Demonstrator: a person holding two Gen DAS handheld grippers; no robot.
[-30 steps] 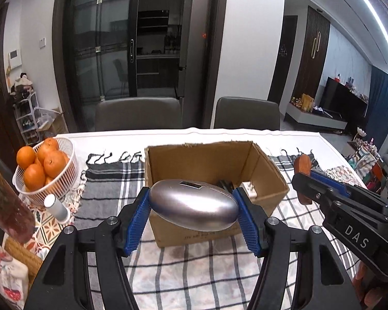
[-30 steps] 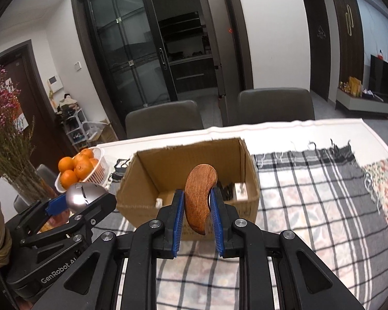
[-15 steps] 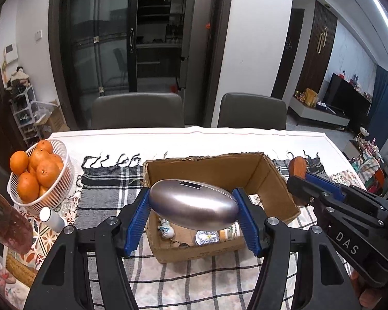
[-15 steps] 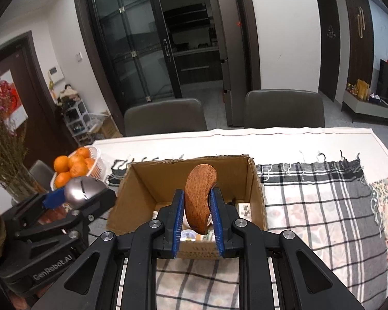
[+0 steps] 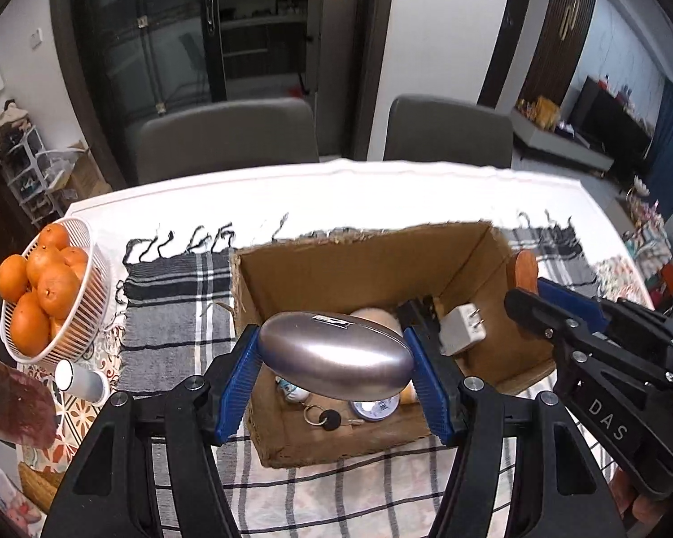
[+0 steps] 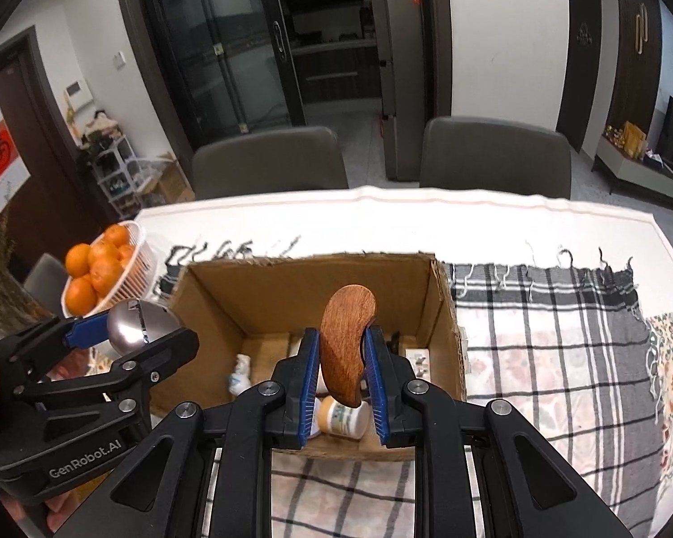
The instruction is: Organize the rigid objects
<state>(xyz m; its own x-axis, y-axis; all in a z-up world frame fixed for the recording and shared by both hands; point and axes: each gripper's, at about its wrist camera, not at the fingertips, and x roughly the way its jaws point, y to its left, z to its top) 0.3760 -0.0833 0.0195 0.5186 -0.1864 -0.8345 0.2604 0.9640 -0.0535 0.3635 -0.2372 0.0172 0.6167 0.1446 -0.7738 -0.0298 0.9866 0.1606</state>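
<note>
Both grippers loaded and over the cardboard box (image 5: 372,269), which sits mid-frame in both views on the checked cloth (image 6: 552,358).

Left gripper (image 5: 334,361): jaws about halfway open, blue pads clamped on the ends of a silver egg-shaped metal object (image 5: 334,356), held crosswise, centre frame. It hangs above the box's near-left part, clear of the contents.

Right gripper (image 6: 342,370): jaws nearly closed, pinching a curved brown wooden piece (image 6: 345,340) that stands upright between the pads, centre frame, over the near side of the box.

Already in the box: white plug adapter (image 5: 462,329), round tin (image 5: 374,407), keyring with black fob (image 5: 325,417), small white bottle (image 6: 341,419). Basket of oranges (image 5: 80,327) at left edge, not involved.

Step, as I read it: carry phase done, at the drop-off point. Next: lower each item into free floor space and release. The metal egg is smooth and rounded, so it could roll onto the tin or keys; release it low. Keep the grippers apart, they're close side by side.
</note>
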